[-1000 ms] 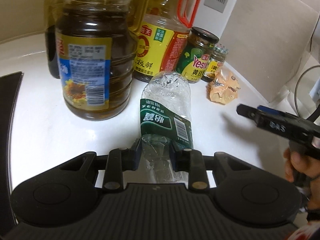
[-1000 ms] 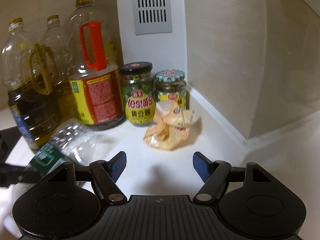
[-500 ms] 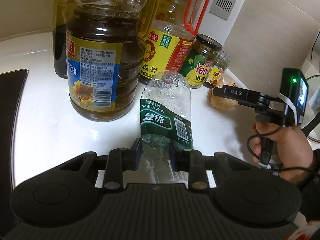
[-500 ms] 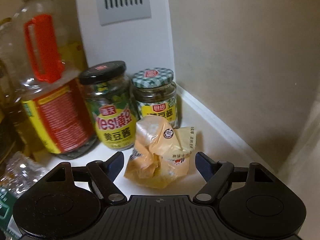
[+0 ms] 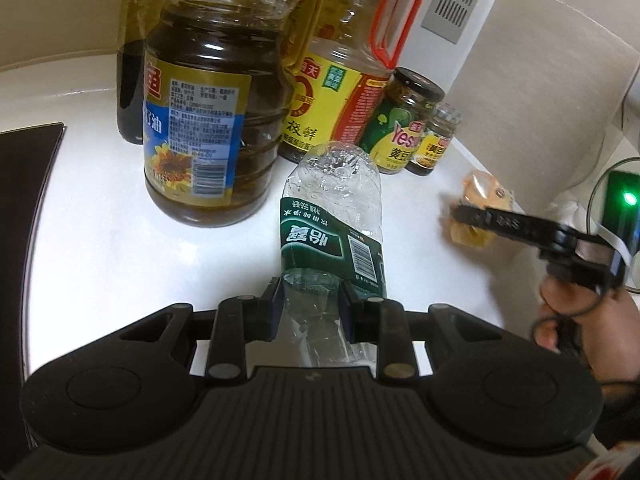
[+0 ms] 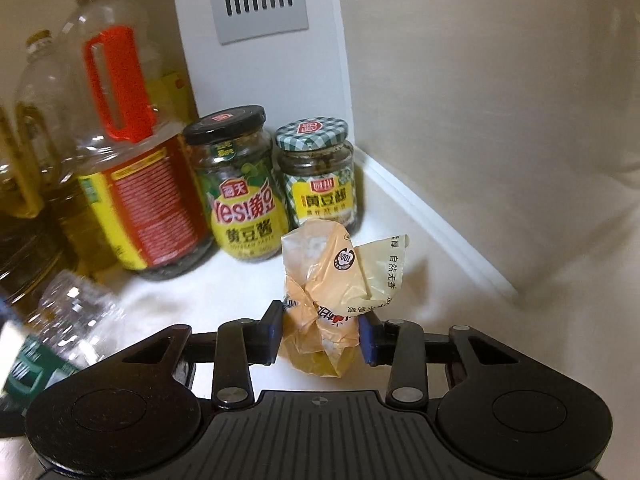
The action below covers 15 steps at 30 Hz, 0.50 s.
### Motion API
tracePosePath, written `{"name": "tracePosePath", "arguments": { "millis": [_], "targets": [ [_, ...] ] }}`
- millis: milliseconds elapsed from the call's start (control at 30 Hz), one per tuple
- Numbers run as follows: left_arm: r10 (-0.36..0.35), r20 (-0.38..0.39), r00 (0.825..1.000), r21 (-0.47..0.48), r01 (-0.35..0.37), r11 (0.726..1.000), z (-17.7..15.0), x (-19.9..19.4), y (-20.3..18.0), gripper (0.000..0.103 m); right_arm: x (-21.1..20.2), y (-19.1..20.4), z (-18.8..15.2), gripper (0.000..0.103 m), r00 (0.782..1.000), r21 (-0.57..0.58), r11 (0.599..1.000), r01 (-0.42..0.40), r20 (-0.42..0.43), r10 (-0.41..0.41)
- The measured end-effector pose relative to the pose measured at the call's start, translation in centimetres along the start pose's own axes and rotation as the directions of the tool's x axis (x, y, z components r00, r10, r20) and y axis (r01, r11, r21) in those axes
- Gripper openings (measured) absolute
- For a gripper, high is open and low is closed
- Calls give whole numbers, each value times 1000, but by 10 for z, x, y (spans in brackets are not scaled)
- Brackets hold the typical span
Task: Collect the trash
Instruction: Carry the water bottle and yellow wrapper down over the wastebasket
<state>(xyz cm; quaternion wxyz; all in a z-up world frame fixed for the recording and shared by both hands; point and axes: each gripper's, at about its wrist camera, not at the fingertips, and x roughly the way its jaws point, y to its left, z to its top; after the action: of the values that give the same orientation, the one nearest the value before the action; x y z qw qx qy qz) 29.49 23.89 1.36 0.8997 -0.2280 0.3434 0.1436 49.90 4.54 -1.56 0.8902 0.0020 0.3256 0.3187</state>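
A crushed clear water bottle (image 5: 332, 208) with a green label lies on the white counter (image 5: 100, 240), its neck end between the pads of my left gripper (image 5: 310, 296), which is shut on it. A crumpled orange wrapper (image 6: 332, 280) sits near the counter's corner. My right gripper (image 6: 320, 332) has the wrapper's lower part between its blue pads, and its jaws are closing, both pads touching the wrapper. In the left wrist view the right gripper (image 5: 480, 216) reaches in from the right over the wrapper (image 5: 480, 188). The bottle (image 6: 68, 320) shows blurred at the lower left of the right wrist view.
Large oil bottles (image 5: 208, 132) and a red-handled one (image 6: 136, 184) stand behind the water bottle. Two sauce jars (image 6: 244, 200) (image 6: 320, 176) sit just behind the wrapper in the wall corner. A dark cooktop (image 5: 24, 184) borders the counter on the left. A hand (image 5: 576, 312) holds the right gripper.
The right gripper advanced to the wrapper and its jaws came in from wide open onto it. The left gripper keeps its hold on the bottle, hardly moving.
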Motion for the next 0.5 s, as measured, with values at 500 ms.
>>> {"name": "tracePosePath", "arguments": {
  "millis": [500],
  "targets": [
    [-5,5,1000,-38,5,999,-59,-45,-60,26,-129,-36,-79,38,995,13,995,-100,-28,100]
  ]
}}
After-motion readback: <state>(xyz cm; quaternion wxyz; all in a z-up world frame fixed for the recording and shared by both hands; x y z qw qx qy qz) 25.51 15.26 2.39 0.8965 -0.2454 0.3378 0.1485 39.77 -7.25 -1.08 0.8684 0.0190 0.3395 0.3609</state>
